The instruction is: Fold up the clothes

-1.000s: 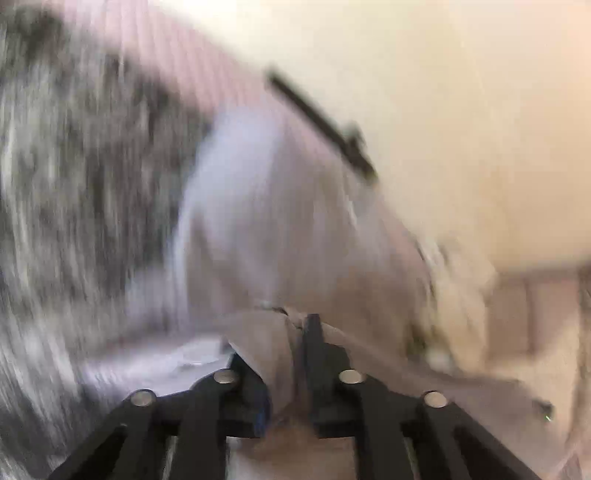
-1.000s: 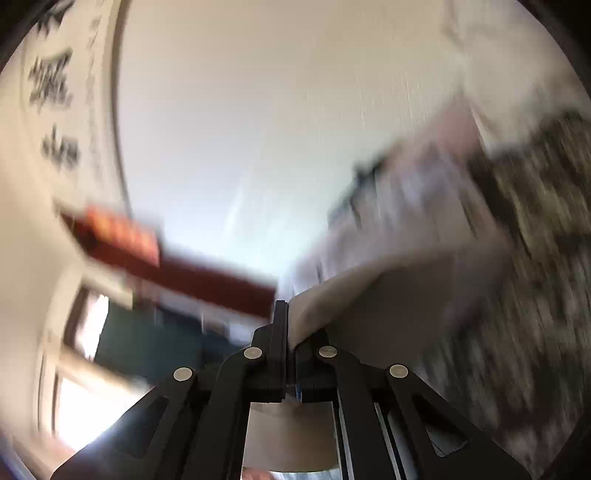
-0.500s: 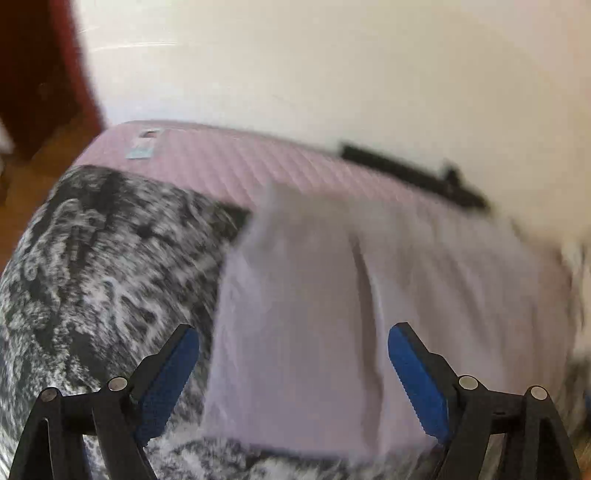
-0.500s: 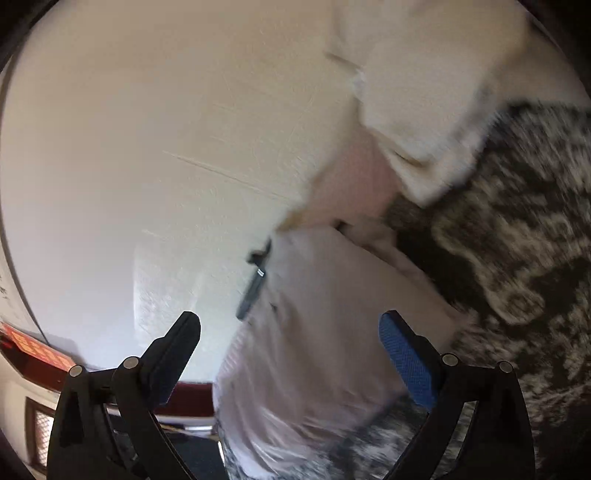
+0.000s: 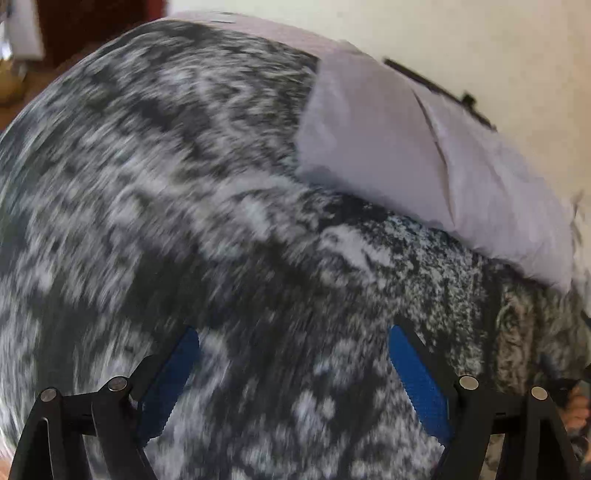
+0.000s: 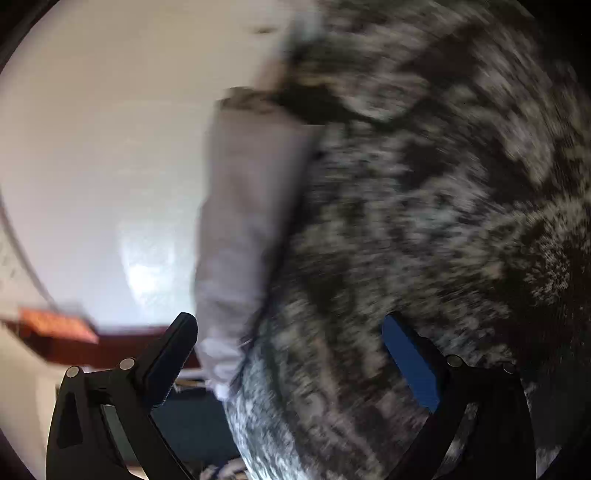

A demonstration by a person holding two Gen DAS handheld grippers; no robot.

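Note:
A pale lilac garment (image 5: 406,147) lies folded flat on a black-and-white patterned blanket (image 5: 184,184), near its far right edge by the wall. My left gripper (image 5: 293,332) is open over bare blanket, well short of the garment, with nothing between its blue pads. In the blurred right wrist view the same garment (image 6: 247,206) lies as a long strip along the blanket's (image 6: 424,221) edge. My right gripper (image 6: 288,319) is open, its jaws still opening. The garment's near end and the blanket show between its fingers, untouched by the pads.
A pink quilted sheet (image 5: 280,33) shows beyond the blanket. A thin black object (image 5: 439,88) lies along the white wall (image 5: 461,33). Dark wooden furniture (image 5: 92,26) stands at the far left. A red-brown ledge (image 6: 55,325) shows low in the right view.
Both grippers were shut on the lilac garment, then opened and let it go. It now lies on the blanket. The left gripper drew back from it; the right one sank.

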